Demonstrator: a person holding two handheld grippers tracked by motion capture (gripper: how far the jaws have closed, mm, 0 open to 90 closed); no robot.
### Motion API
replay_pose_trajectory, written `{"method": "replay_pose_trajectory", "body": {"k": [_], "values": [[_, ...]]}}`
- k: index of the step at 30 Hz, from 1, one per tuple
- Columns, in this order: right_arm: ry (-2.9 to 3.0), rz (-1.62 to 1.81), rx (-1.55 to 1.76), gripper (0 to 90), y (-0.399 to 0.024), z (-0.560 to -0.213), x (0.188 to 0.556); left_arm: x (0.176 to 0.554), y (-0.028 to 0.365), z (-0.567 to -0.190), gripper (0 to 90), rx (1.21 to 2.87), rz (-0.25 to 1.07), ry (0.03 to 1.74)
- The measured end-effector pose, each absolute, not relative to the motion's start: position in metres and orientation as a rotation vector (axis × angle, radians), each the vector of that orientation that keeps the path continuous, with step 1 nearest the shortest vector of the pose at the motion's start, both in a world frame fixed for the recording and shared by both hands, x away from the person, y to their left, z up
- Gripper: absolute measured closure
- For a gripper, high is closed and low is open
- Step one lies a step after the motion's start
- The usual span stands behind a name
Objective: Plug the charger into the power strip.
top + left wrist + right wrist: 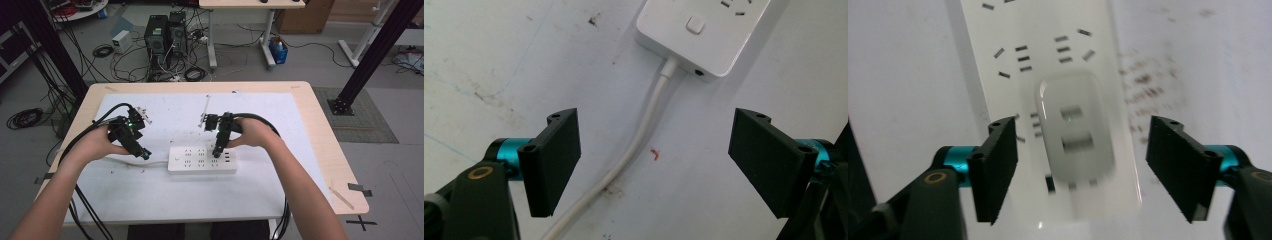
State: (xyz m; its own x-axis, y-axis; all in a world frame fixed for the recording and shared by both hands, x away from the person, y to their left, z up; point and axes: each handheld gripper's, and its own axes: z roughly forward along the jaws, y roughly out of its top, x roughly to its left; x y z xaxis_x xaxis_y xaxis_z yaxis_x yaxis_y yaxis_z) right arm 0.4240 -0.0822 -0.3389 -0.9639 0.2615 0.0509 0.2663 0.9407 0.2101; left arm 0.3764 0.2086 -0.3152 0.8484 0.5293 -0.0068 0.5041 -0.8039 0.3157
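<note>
A white power strip is seen lying flat on the white mat of the bench, with a white USB charger plugged into its right end, blurred in the right gripper view and largely hidden behind the right gripper in the high view. The right gripper's fingers are spread wide to either side of the charger with nothing pressed (clear gaps on both sides). The left gripper is held just left of the strip, fingers open and empty astride the white cord, which is cut off at the frame's bottom edge.
</note>
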Motion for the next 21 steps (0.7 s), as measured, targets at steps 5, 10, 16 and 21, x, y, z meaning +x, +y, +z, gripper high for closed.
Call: {"method": "replay_pose_trajectory", "body": {"k": [5,10,16,21], "values": [[-3.034,-0.479,-0.997,22.2,-0.147,-0.308,0.42,0.379,0.215,-0.315,20.9,2.683,0.148,0.829],[-2.805,-0.543,-1.55,22.1,-0.21,-0.298,0.416,0.381,0.216,-0.315,20.9,2.681,0.17,0.842],[-2.75,-0.539,-1.662,22.0,-0.245,-0.3,0.406,0.384,0.215,-0.315,20.9,2.694,0.169,0.838],[-2.723,-0.538,-1.696,22.0,-0.254,-0.302,0.403,0.385,0.211,-0.315,20.9,2.69,0.169,0.832]]}}
